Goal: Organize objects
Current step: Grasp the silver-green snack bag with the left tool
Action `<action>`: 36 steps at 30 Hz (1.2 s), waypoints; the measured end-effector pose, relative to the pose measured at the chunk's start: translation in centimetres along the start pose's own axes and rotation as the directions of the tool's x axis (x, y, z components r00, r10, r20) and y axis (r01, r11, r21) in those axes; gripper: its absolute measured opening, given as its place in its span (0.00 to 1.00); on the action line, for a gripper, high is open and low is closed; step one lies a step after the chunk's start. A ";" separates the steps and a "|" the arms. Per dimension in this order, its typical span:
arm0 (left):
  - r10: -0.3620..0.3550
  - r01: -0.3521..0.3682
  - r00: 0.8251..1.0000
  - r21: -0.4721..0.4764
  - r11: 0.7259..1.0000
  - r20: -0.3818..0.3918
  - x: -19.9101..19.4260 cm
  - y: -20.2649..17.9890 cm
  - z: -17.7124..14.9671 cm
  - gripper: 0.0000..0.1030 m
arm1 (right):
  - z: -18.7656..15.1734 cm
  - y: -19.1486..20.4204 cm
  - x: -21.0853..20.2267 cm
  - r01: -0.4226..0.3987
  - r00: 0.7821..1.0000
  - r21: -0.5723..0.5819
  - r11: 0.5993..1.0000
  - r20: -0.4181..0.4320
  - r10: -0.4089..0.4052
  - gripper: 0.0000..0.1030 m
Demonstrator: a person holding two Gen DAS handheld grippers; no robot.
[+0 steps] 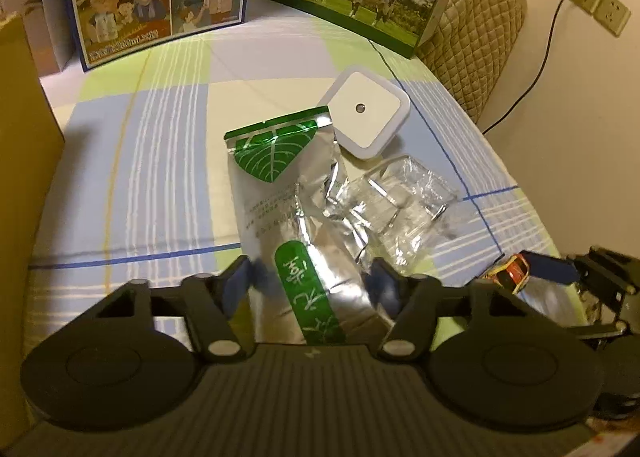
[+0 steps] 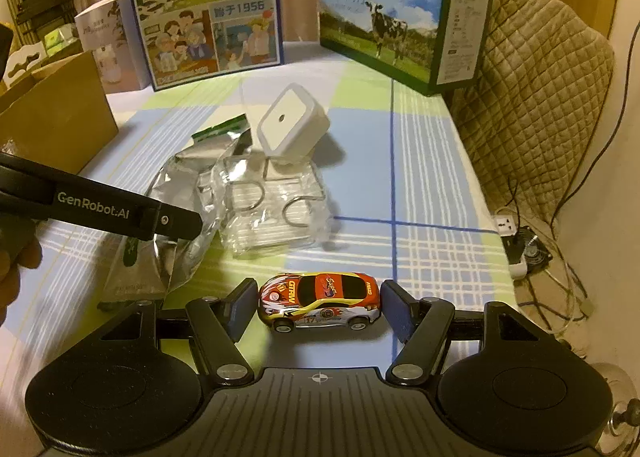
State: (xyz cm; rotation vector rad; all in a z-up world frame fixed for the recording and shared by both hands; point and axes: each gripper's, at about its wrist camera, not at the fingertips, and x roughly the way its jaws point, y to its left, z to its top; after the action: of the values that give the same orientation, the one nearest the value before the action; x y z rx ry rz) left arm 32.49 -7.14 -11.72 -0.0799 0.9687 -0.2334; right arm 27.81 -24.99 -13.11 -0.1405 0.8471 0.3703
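Observation:
A silver foil pouch [image 1: 312,257] with green leaf print lies crumpled on the checked cloth. Its near end sits between the pads of my left gripper [image 1: 310,285], which is shut on it; from the right wrist view the pouch [image 2: 160,213] looks tilted up under that gripper. A red and yellow toy car [image 2: 318,297] stands on the cloth between the fingers of my right gripper [image 2: 318,307], which is open with a small gap on each side. Beyond lie a clear plastic packet [image 2: 276,213] holding metal hooks and a white square night light [image 2: 290,125].
Two milk cartons [image 2: 204,13] [image 2: 400,25] stand at the back of the table. A brown cardboard box [image 2: 56,113] is at the left. A quilted chair back [image 2: 540,117] and a power strip with cables [image 2: 516,233] lie beyond the right edge.

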 end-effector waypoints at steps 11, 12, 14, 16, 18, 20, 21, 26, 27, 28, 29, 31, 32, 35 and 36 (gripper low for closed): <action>0.051 -0.052 0.997 -0.030 0.998 -0.058 -6.4 0.7 -6.9 0.48 | 0.2 0.8 -2.0 -0.037 0.999 0.049 0.998 0.010 0.037 0.62; 0.051 -0.053 0.997 -0.036 0.998 -0.065 -7.1 0.8 -7.7 0.49 | 0.2 0.9 -2.5 -0.043 0.999 0.063 0.997 0.011 0.042 0.62; 0.048 -0.051 0.995 -0.040 0.998 -0.090 -8.2 0.9 -8.8 0.52 | 0.0 1.3 -3.4 -0.057 0.998 0.084 0.995 0.016 0.056 0.62; 0.053 -0.057 0.994 -0.029 0.998 -0.099 -8.9 1.0 -9.1 0.60 | -0.5 1.6 -4.3 -0.068 0.998 0.106 0.992 0.014 0.067 0.62; 0.075 -0.077 0.993 -0.015 0.997 -0.095 -9.2 1.0 -8.6 0.73 | -1.0 1.8 -4.9 -0.080 0.997 0.135 0.988 0.009 0.080 0.62; 0.085 -0.085 0.992 0.004 0.996 -0.092 -9.0 1.0 -7.7 0.75 | -1.4 2.0 -5.4 -0.083 0.997 0.147 0.986 0.009 0.082 0.62; 0.089 -0.087 0.991 0.023 0.996 -0.104 -8.7 0.9 -7.3 0.78 | -1.5 2.1 -5.5 -0.082 0.997 0.146 0.986 0.011 0.081 0.62; 0.088 -0.067 0.983 0.129 0.989 -0.160 -6.2 -0.5 -6.3 0.78 | -1.6 1.7 -5.2 -0.071 0.997 0.173 0.982 0.005 0.071 0.62; 0.090 -0.064 0.981 0.151 0.986 -0.171 -5.8 -0.8 -6.4 0.78 | -1.6 1.5 -5.1 -0.068 0.998 0.179 0.982 0.001 0.069 0.62; 0.095 -0.064 0.978 0.171 0.983 -0.184 -5.4 -1.0 -6.4 0.78 | -1.6 1.4 -5.0 -0.067 0.998 0.181 0.981 -0.002 0.068 0.62; 0.104 -0.066 0.975 0.189 0.980 -0.195 -5.0 -1.1 -6.5 0.78 | -1.6 1.4 -4.9 -0.067 0.998 0.181 0.981 -0.005 0.069 0.62; 0.122 -0.075 0.971 0.218 0.973 -0.207 -4.5 -1.1 -6.7 0.75 | -1.6 1.4 -4.8 -0.071 0.997 0.180 0.981 -0.005 0.074 0.62; 0.116 -0.068 0.971 0.222 0.973 -0.211 -4.4 -1.0 -6.8 0.75 | -1.6 1.4 -4.8 -0.074 0.997 0.180 0.981 -0.006 0.076 0.62; 0.099 -0.046 0.970 0.230 0.972 -0.223 -4.3 -0.6 -6.7 0.75 | -1.5 1.6 -4.7 -0.079 0.997 0.177 0.981 -0.001 0.080 0.62; 0.095 -0.040 0.969 0.236 0.971 -0.228 -4.3 -0.6 -6.6 0.74 | -1.4 1.7 -4.7 -0.081 0.997 0.177 0.981 0.004 0.081 0.62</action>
State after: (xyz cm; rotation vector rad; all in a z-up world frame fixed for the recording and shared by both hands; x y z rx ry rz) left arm 24.61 -6.48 -11.93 0.1977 1.1744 -0.2948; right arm 23.35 -25.03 -10.46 0.0587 0.8870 0.3694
